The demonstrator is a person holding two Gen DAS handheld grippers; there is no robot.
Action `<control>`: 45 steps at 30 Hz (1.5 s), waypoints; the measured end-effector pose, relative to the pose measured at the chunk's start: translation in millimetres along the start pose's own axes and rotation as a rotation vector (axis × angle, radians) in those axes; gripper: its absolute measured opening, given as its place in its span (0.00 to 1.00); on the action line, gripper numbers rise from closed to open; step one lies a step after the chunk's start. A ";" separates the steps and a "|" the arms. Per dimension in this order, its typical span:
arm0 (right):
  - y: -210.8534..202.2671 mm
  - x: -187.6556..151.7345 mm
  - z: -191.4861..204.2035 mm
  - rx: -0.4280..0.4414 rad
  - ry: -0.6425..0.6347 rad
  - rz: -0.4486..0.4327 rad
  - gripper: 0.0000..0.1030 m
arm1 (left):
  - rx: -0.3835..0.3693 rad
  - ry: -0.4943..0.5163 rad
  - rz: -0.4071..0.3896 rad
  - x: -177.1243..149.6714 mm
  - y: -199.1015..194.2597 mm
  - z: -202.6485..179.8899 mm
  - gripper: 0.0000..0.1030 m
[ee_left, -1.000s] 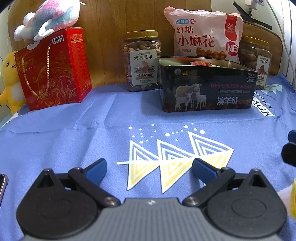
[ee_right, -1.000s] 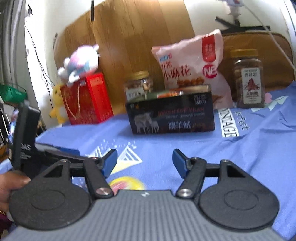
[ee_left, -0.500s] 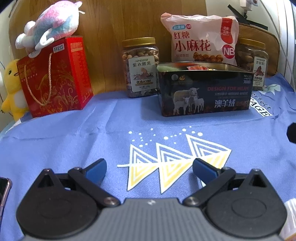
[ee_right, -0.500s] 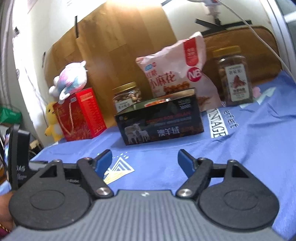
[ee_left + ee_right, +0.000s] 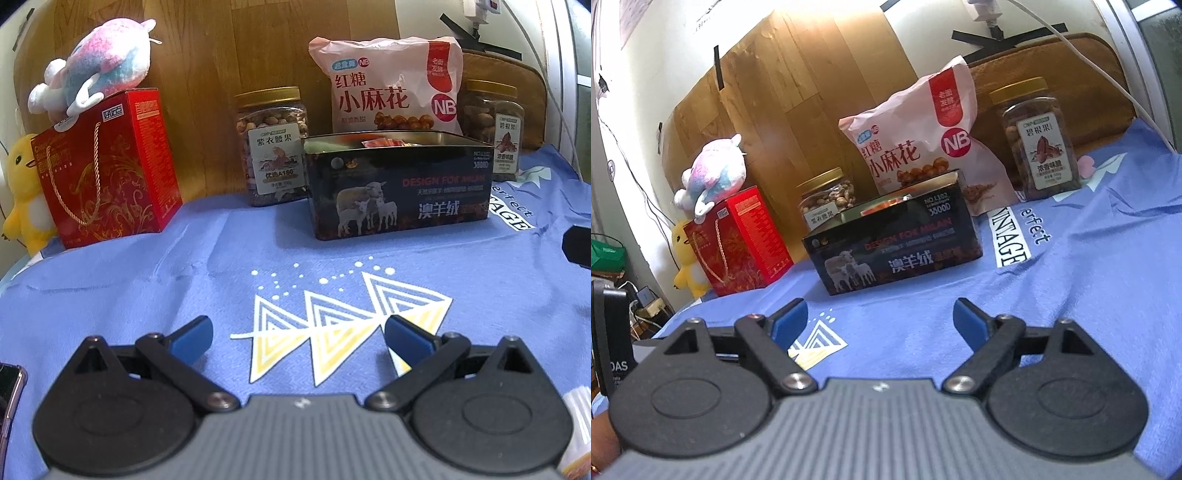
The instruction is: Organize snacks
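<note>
An open black tin box (image 5: 399,188) with sheep on its side stands on the blue cloth (image 5: 147,280); snack packets show inside it. It also shows in the right wrist view (image 5: 894,247). Behind it lean a pink snack bag (image 5: 388,88), a nut jar (image 5: 273,147) to its left and a second jar (image 5: 495,118) to its right. My left gripper (image 5: 297,334) is open and empty, low over the cloth's triangle print. My right gripper (image 5: 877,319) is open and empty, raised and tilted, in front of the box. A white and yellow packet (image 5: 578,428) lies at the left wrist view's right edge.
A red gift box (image 5: 107,166) with a plush toy (image 5: 99,70) on top stands at the back left, with a yellow duck plush (image 5: 24,192) beside it. A wooden board (image 5: 221,55) backs the scene. A phone edge (image 5: 9,387) lies at the left.
The right gripper has risen and tilted, and its jaws have opened a little wider. The left gripper has drawn back slightly, so the box looks farther away.
</note>
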State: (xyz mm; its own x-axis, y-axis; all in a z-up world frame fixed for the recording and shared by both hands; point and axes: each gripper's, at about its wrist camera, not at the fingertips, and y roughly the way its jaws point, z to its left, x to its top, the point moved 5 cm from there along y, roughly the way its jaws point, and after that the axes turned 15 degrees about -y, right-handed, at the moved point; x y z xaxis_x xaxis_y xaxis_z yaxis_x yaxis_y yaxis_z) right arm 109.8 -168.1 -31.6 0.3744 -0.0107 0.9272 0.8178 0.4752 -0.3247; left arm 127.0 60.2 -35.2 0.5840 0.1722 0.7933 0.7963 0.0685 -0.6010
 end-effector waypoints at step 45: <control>0.2 0.2 -2.8 0.002 0.010 0.003 0.85 | 0.002 0.007 -0.002 -0.4 -1.6 -2.7 1.00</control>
State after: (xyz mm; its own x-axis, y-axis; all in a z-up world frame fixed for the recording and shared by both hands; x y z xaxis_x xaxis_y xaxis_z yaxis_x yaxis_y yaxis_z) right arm 111.2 -170.5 -32.0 0.3810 -0.0187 0.9244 0.8159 0.4771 -0.3266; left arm 125.9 57.5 -34.3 0.5832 0.1652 0.7954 0.7974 0.0707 -0.5993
